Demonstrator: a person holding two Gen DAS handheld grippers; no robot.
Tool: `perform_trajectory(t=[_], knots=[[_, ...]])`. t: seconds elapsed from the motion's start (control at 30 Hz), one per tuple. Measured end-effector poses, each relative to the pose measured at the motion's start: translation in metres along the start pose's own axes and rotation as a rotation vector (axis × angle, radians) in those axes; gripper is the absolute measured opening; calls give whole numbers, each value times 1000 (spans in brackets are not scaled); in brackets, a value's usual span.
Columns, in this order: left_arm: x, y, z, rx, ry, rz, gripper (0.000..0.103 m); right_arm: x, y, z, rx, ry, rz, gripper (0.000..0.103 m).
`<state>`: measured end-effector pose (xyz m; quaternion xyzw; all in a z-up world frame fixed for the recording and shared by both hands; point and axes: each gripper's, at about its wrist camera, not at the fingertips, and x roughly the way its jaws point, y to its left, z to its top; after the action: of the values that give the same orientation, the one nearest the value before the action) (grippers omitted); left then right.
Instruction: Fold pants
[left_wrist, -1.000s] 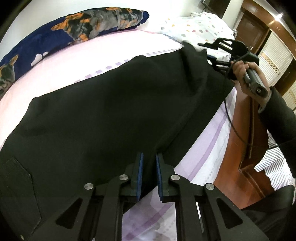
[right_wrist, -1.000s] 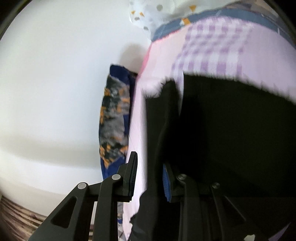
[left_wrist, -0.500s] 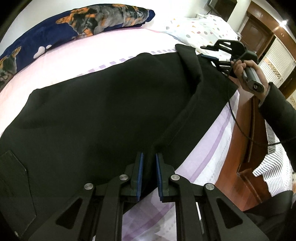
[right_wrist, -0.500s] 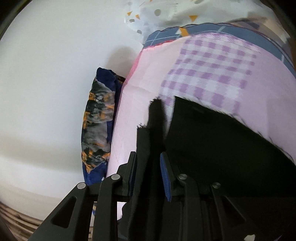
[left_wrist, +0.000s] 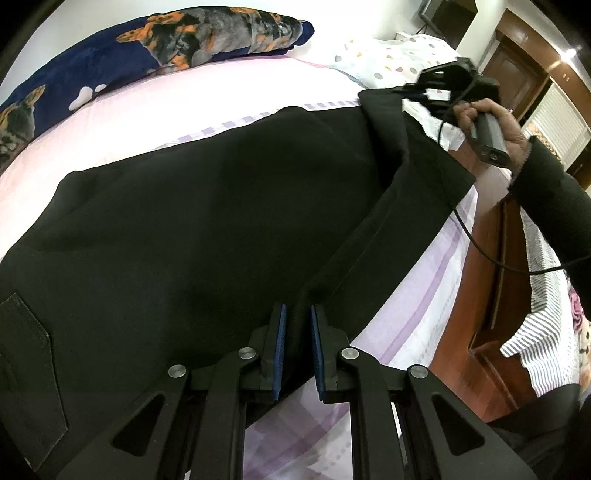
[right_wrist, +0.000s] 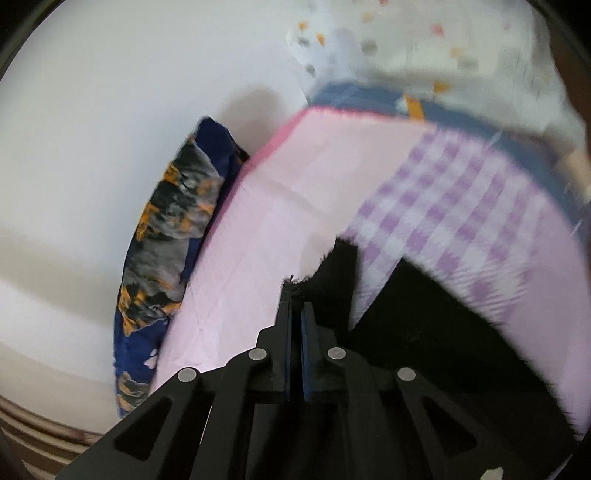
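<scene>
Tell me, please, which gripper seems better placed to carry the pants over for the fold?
Probably the right gripper: shut on the black pants hem, already lifted. The left gripper pins the near edge.

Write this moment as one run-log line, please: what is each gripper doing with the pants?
stage: folding | left gripper: shut on pants edge | right gripper: shut on pants hem, lifted | surface: bed

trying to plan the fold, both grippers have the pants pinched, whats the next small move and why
Probably carry both grips together across the bed toward the far side. The left gripper is shut on the pants at the near fold, the right gripper on the hem corner, and the leg between them is lifted, not yet laid over.
</scene>
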<state>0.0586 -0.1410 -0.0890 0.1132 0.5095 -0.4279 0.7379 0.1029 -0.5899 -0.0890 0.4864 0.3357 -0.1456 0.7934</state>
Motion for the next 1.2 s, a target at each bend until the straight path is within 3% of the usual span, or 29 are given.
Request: perform_trajectory(t=[0.17, 0.37, 0.57, 1.03, 1.13, 1.17, 1.2], knots=[[-6, -2, 0, 14, -26, -7, 14, -59, -13, -1, -54, -90, -93, 5], [-12, -7, 2, 69, -36, -15, 14, -106, -58, -31, -44, -126, -245, 4], [-11, -13, -2, 140, -15, -1, 14, -114, -88, -52, -20, -105, -323, 4], [-7, -10, -12, 156, 14, -51, 14, -103, -101, -67, -51, -100, -449, 3], [-6, -5, -11, 123, 19, -68, 17, -100, -97, -67, -82, -88, -469, 12], [-6, -4, -10, 109, 19, -72, 20, -100, -96, -66, -89, -76, -483, 18], [-7, -1, -10, 92, 18, -75, 22, -99, -94, -66, -93, -60, -490, 33]])
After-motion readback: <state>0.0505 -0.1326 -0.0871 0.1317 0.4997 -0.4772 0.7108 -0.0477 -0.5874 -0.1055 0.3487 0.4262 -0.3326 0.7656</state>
